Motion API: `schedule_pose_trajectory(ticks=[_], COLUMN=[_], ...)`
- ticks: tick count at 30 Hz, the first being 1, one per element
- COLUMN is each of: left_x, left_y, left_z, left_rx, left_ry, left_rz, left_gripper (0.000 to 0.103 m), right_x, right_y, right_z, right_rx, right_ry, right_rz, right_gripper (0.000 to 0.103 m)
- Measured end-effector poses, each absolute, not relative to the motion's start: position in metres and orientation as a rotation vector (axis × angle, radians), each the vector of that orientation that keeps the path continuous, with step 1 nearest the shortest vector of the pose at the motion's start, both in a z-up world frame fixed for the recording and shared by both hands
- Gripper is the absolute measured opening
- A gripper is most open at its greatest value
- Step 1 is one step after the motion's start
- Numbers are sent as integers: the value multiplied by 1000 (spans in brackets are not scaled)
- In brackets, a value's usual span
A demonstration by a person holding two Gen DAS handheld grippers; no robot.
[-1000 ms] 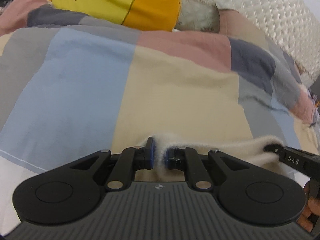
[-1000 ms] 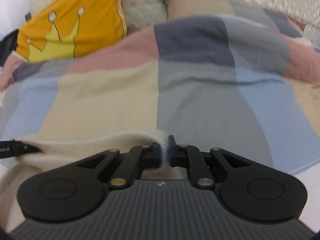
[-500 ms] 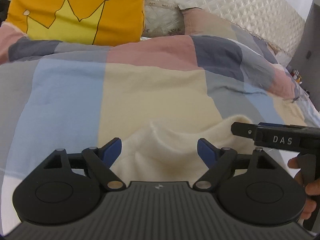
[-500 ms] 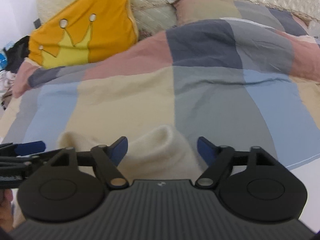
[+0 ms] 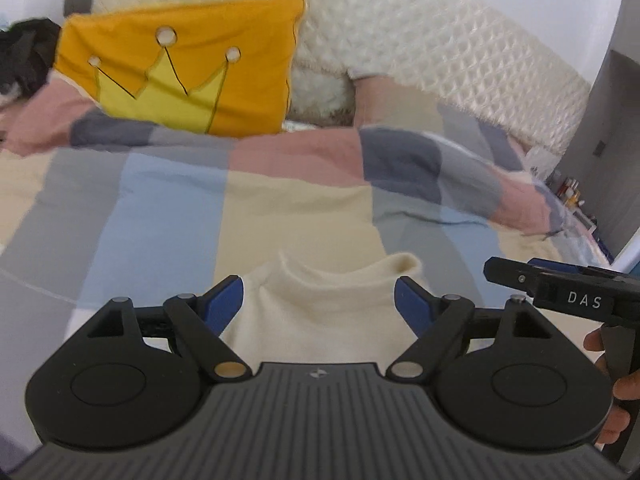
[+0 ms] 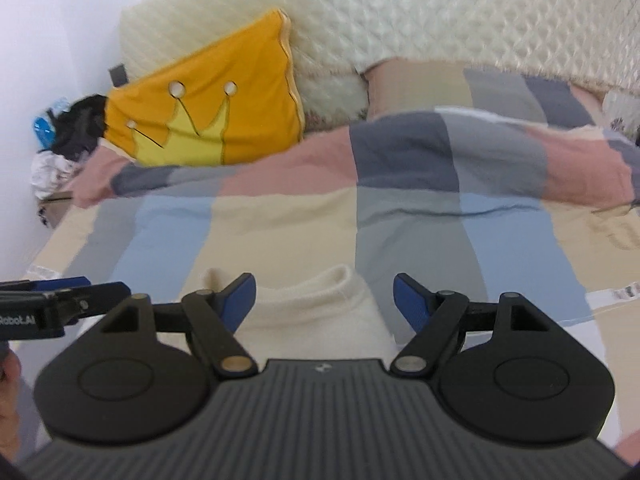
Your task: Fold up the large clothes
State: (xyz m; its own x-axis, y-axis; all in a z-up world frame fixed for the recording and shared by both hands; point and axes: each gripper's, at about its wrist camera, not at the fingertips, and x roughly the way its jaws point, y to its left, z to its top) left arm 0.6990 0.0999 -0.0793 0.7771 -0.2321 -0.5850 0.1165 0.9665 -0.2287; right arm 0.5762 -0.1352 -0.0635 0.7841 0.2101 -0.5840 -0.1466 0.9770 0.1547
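A cream knitted garment (image 5: 320, 320) lies folded on the checkered duvet (image 5: 160, 208), its rolled edge pointing toward the pillows. My left gripper (image 5: 318, 284) hovers above it, open, blue pads wide apart and touching nothing. Beside it on the right, a hand holds the right gripper (image 5: 512, 266). In the right wrist view the same garment (image 6: 316, 312) sits below my right gripper (image 6: 324, 280), which is open and holds nothing. The left gripper (image 6: 104, 285) shows at that view's left edge.
An orange pillow with a yellow crown (image 5: 180, 76) leans on the quilted cream headboard (image 5: 440, 48). A bunched part of the duvet (image 6: 480, 160) lies across the far side. Dark clothes (image 6: 80, 128) pile up at the bed's far left corner.
Both grippers let go of the cream garment's edge, opened wide, then rose and drew back. The garment now lies loose on the duvet.
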Motion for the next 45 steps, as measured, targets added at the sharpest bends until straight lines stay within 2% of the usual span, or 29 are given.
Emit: schedule_pose_trajectory(ticks=[13,20,26,32,42,45], left_x=[473,351,283,255,251,260], left_y=[128,137,149,180,262,273], left_z=[21,38,14,-47,-131,-159], left_rx=[-188,-223,-255,-248,-358,-352], left_ry=[509,458,465,570,728,811], left_rz=[-174,-162,-131,-22,168,167], left_gripper=[86,86,86,86,85,79], right_x=[378,277,217,179,176,185], right_y=[-149,-150,-144,-139,-138,-142], right_z=[14,33,17,-37,-146,-163], right_rx=[95,104,118,150,194,220], right_ry=[498,433,428,471,602,638], right_rz=[271,302,329,344,320,320], right_gripper=[77,77,77,77,77,77])
